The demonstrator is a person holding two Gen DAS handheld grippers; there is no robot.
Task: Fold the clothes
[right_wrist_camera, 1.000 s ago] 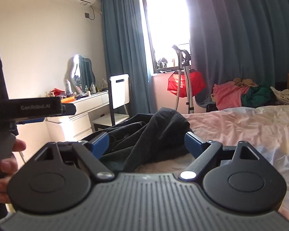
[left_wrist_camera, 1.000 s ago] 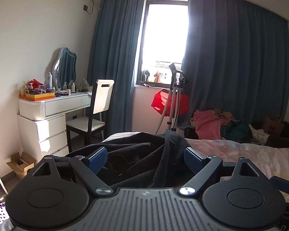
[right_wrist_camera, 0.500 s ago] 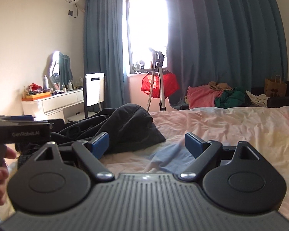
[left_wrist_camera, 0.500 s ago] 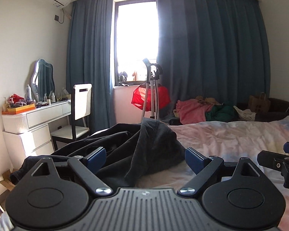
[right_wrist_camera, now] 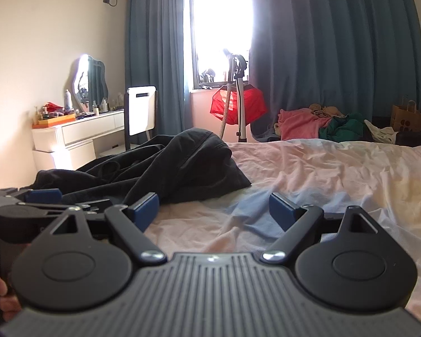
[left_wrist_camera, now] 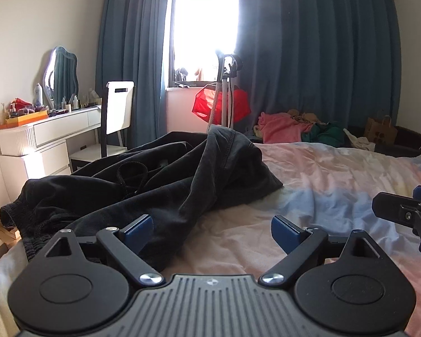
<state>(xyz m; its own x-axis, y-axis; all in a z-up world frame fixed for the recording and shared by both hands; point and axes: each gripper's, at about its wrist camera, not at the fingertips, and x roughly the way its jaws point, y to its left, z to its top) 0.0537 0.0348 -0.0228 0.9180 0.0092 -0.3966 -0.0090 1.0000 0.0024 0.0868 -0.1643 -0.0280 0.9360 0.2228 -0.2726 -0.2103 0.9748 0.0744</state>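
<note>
Black garment (left_wrist_camera: pixel 165 185) crumpled, no legible txt

Black garment (left_wrist_camera: pixel 160 179), pastel pink-and-blue bedsheet (left_wrist_camera: pixel 336 174), teal curtains (left_wrist_camera: pixel 322 56), red cloth (left_wrist_camera: pixel 219 106).

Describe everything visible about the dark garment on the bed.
The dark garment is black to charcoal, in a soft, heavy-looking fabric with stitched seams, a drawstring cord and a ribbed hem. It lies unfolded in a crumpled heap, one part peaked up, on the left side of the bed. Neither the left gripper nor the right gripper holds it; both are open.
</note>
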